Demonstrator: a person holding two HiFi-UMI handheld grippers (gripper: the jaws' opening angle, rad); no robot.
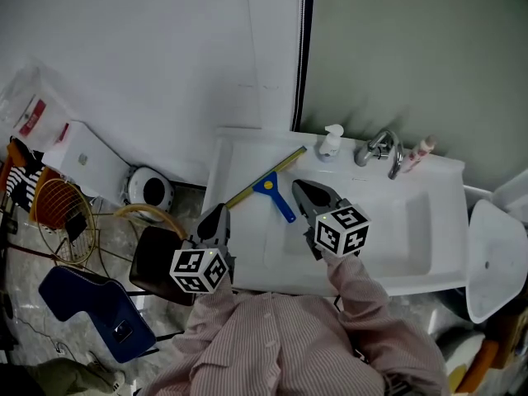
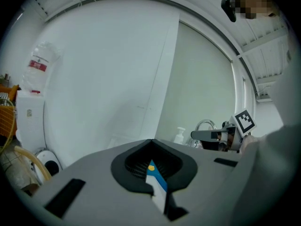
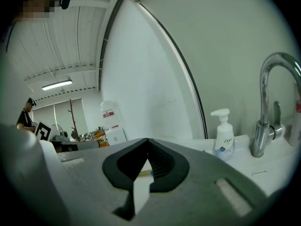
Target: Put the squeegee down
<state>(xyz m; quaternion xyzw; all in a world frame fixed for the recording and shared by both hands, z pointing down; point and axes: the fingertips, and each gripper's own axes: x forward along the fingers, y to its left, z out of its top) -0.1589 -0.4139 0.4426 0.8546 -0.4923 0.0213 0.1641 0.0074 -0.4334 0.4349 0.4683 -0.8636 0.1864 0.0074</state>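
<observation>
The squeegee (image 1: 268, 184), with a blue handle and a long yellow-edged blade, lies flat on the white counter (image 1: 239, 159) left of the basin. No gripper touches it. My right gripper (image 1: 307, 190) hovers just right of the handle, jaws shut and empty. My left gripper (image 1: 216, 221) hangs at the counter's front left edge, also shut with nothing held. In the left gripper view the blue handle (image 2: 155, 173) shows through the gap behind the closed tips of the left gripper (image 2: 151, 142). In the right gripper view a sliver of the squeegee (image 3: 146, 173) shows the same way behind the right gripper (image 3: 148, 140).
A soap bottle (image 1: 331, 141), a chrome faucet (image 1: 379, 148) and a tube (image 1: 417, 153) stand along the back of the sink. The basin (image 1: 396, 229) lies to the right. A dark stool (image 1: 157, 262), a blue chair (image 1: 95, 308) and a wire basket (image 1: 62, 213) crowd the floor at left.
</observation>
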